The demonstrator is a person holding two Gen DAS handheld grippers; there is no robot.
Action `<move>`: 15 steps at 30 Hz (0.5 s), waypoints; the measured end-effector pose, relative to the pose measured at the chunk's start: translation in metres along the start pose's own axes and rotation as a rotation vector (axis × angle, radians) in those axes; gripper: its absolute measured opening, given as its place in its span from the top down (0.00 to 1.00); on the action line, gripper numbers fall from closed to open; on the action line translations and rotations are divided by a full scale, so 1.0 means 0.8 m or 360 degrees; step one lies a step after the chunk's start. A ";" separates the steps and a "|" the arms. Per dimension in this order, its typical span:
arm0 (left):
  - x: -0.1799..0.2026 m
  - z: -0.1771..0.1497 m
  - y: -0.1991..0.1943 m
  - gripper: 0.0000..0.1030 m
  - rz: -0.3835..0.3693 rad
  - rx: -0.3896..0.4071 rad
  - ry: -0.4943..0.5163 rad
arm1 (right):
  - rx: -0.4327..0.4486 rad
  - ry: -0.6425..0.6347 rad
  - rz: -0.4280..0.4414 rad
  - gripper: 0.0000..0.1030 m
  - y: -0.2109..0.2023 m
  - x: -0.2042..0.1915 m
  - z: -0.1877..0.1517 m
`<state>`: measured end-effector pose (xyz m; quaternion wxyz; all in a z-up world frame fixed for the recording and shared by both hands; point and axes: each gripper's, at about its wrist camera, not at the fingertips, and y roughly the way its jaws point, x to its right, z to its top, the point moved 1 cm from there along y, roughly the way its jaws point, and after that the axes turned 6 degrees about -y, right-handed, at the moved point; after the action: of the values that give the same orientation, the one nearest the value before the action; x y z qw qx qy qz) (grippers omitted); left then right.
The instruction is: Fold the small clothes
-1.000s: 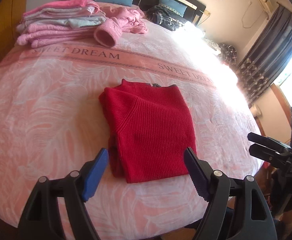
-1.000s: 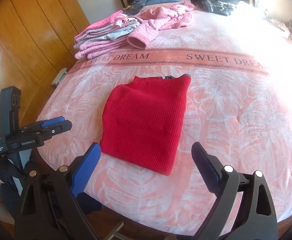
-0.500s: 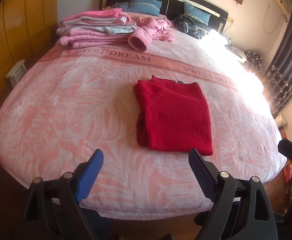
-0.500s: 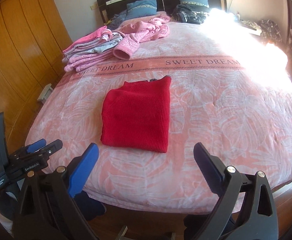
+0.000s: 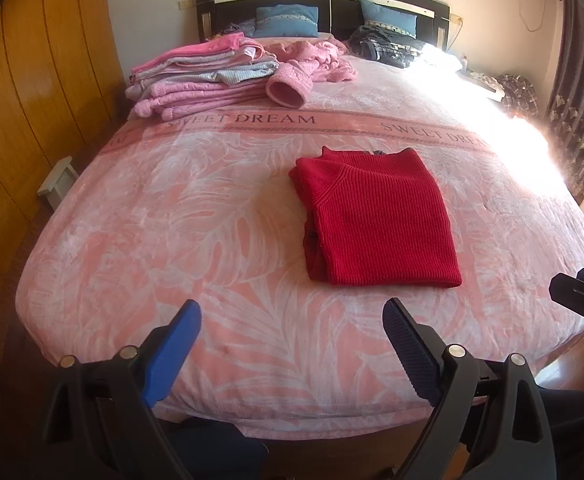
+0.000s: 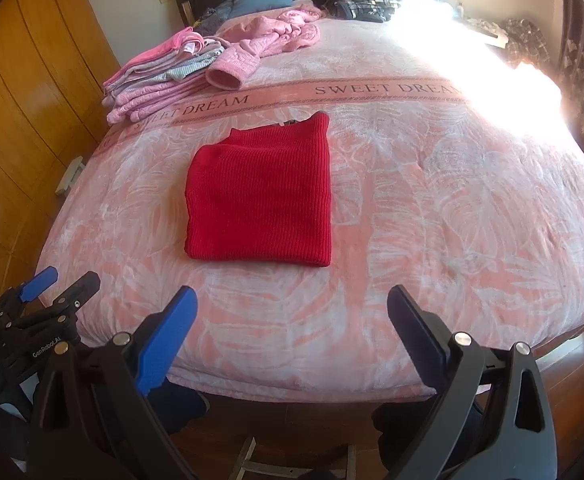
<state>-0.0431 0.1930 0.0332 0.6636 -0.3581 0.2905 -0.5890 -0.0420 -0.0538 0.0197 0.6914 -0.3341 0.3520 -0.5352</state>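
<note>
A red knit sweater (image 5: 375,216) (image 6: 262,196) lies folded into a neat rectangle on the pink bed cover (image 5: 196,216) (image 6: 431,208), nearer the foot. My left gripper (image 5: 292,320) hangs open over the foot edge of the bed, well short of the sweater, holding nothing. Open as well, my right gripper (image 6: 292,312) is back over the foot edge with nothing between its fingers. In the right wrist view the left gripper (image 6: 58,284) shows at the far left, beside the bed. The right gripper's fingers (image 5: 575,292) show at the right edge of the left wrist view.
A stack of folded pink and grey clothes (image 5: 200,76) (image 6: 160,76) sits at the far left of the bed. A loose pink garment (image 5: 315,60) (image 6: 280,32) lies beside it. Blue pillows (image 5: 288,20) and dark clothing (image 5: 387,46) lie by the headboard. Wooden wardrobe doors (image 5: 24,92) line the left wall.
Both grippers have drawn back from the sweater toward the foot of the bed. The sweater stays folded and still, now farther from the fingers.
</note>
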 end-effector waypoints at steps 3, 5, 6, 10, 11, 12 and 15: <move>0.002 -0.004 0.000 0.10 0.0042 0.0017 0.0025 | -0.0021 -0.0021 -0.0016 0.07 0.004 -0.005 -0.001; 0.004 -0.007 0.000 0.10 0.0066 0.0014 0.0044 | -0.0035 -0.0030 -0.0011 0.07 0.007 -0.008 -0.003; 0.006 -0.008 0.001 0.10 0.0073 0.0008 0.0049 | -0.0045 -0.0036 -0.0009 0.07 0.009 -0.010 -0.004; 0.007 -0.015 0.006 0.10 0.0076 -0.0037 0.0054 | -0.0085 -0.0046 -0.0006 0.07 0.016 -0.016 -0.010; 0.008 -0.016 0.006 0.10 0.0079 -0.0041 0.0056 | -0.0104 -0.0044 -0.0010 0.07 0.018 -0.016 -0.010; 0.008 -0.017 0.006 0.10 0.0082 -0.0044 0.0060 | -0.0118 -0.0047 -0.0022 0.07 0.021 -0.017 -0.012; 0.008 -0.020 0.007 0.10 0.0077 -0.0059 0.0062 | -0.0149 -0.0055 -0.0050 0.07 0.027 -0.017 -0.014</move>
<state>-0.0519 0.1848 0.0201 0.6650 -0.3517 0.3228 -0.5743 -0.0432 -0.0368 -0.0027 0.6725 -0.3808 0.3594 -0.5231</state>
